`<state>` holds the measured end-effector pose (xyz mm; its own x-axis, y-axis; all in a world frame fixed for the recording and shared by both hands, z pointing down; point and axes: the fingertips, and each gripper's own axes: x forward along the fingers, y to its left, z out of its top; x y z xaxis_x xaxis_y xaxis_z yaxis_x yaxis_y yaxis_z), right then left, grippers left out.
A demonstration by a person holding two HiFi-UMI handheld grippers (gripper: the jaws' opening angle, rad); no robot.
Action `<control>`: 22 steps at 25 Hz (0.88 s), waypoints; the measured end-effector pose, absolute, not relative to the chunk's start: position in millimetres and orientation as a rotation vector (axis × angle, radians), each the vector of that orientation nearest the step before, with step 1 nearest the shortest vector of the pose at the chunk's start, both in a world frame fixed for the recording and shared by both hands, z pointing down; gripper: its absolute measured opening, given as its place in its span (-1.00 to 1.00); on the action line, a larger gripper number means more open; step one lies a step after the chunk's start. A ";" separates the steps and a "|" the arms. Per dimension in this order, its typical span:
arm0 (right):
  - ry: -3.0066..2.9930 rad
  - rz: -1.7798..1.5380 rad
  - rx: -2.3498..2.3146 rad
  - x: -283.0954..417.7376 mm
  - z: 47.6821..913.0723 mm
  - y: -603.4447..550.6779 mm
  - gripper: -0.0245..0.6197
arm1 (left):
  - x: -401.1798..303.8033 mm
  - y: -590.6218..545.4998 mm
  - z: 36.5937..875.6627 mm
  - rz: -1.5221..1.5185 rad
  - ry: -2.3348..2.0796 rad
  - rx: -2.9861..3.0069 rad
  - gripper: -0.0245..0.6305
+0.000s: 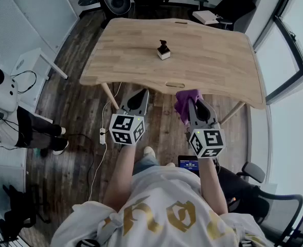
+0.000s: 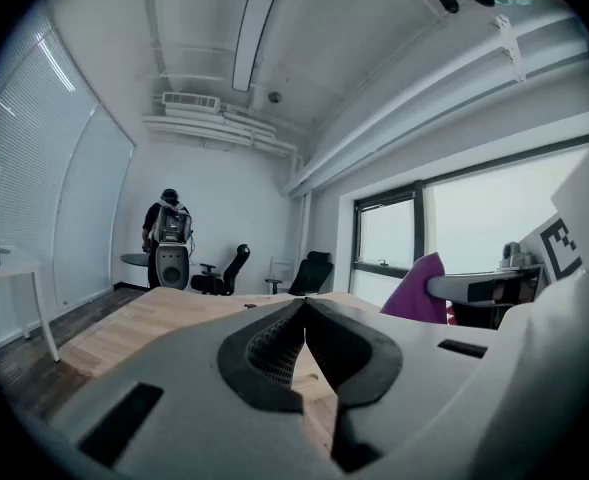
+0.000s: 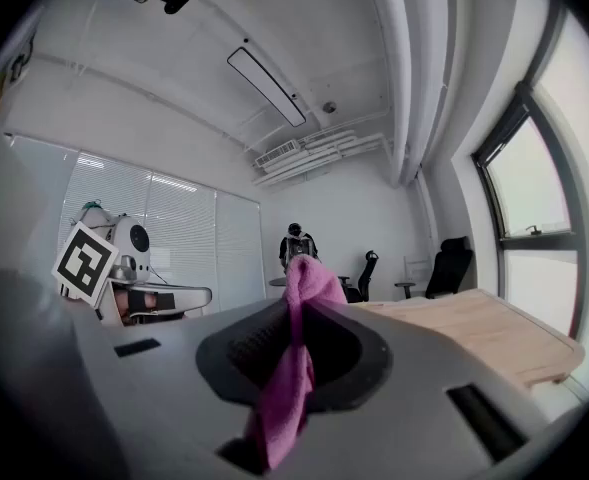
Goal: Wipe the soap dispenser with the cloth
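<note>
Tabletop (image 1: pixel 208 66) of pale wood fills the upper half of the head view, with dark plank floor (image 1: pixel 79 86) around it and black office chairs (image 1: pixel 236 3) beyond its far edge. Both grippers are held roughly level in front of the near edge, off the table. Left gripper (image 1: pixel 140 94) has its jaws pressed together with nothing between them. Right gripper (image 1: pixel 196 101) is clamped on the purple cloth (image 1: pixel 184 102), which bunches above the jaw tips and hangs down between the pads. Soap dispenser (image 1: pixel 163 50), small with a white base and dark top, stands upright near the middle of the table, well apart from both grippers and the cloth
</note>
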<state>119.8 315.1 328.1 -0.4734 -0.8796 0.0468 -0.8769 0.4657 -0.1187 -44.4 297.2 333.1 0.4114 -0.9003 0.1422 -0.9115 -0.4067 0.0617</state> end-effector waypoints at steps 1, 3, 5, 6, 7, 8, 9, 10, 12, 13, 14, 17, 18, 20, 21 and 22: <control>2.671 -0.198 -1.603 120.7 328.9 315.6 -0.80 | -43.4 297.4 333.7 0.133 -1.631 2.530 -0.90; 2.670 -0.199 -1.605 121.6 329.7 316.9 -0.80 | -42.0 298.3 334.4 0.138 -1.630 2.533 -0.90; 2.672 -0.197 -1.604 121.4 328.9 318.1 -0.80 | -41.3 299.1 333.6 0.142 -1.630 2.537 -0.90; 2.672 -0.195 -1.602 121.5 328.2 318.1 -0.80 | -40.7 299.0 333.2 0.146 -1.631 2.539 -0.90; 2.673 -0.192 -1.602 122.2 327.6 317.5 -0.80 | -40.0 298.5 333.3 0.151 -1.634 2.541 -0.90; 2.673 -0.188 -1.602 123.2 327.4 316.7 -0.80 | -39.2 297.8 334.2 0.160 -1.639 2.542 -0.90; 2.674 -0.183 -1.605 124.3 327.7 315.9 -0.80 | -38.8 297.1 335.9 0.172 -1.646 2.541 -0.90; 2.675 -0.181 -1.610 125.4 328.5 315.2 -0.80 | -38.9 296.7 338.3 0.189 -1.653 2.539 -0.90; 2.665 -0.209 -1.631 128.7 331.8 314.8 -0.80 | -40.0 298.2 343.4 0.230 -1.667 2.528 -0.90; 2.655 -0.240 -1.641 131.2 334.1 315.0 -0.80 | -40.8 300.0 345.1 0.243 -1.674 2.521 -0.90; 2.643 -0.270 -1.650 134.1 336.4 315.4 -0.80 | -41.5 302.2 346.0 0.245 -1.680 2.514 -0.90; 2.628 -0.302 -1.672 141.1 342.6 316.0 -0.80 | -43.3 305.5 348.1 0.233 -1.694 2.497 -0.90; 2.631 -0.305 -1.677 141.9 344.8 315.7 -0.80 | -43.9 305.3 349.6 0.235 -1.697 2.492 -0.90; 2.646 -0.313 -1.669 140.7 348.8 315.4 -0.80 | -45.5 305.2 353.9 0.242 -1.700 2.482 -0.90; 2.655 -0.317 -1.660 139.4 350.2 314.6 -0.80 | -46.5 304.6 355.9 0.241 -1.699 2.477 -0.90; 2.663 -0.320 -1.653 138.3 351.1 312.9 -0.80 | -47.4 303.1 357.3 0.238 -1.699 2.473 -0.90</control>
<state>138.3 312.9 351.1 -0.4494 -0.8861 0.1136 -0.8878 0.4288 -0.1670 -47.4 303.1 357.3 0.3528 -0.9133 0.2036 -0.9341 -0.3565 0.0190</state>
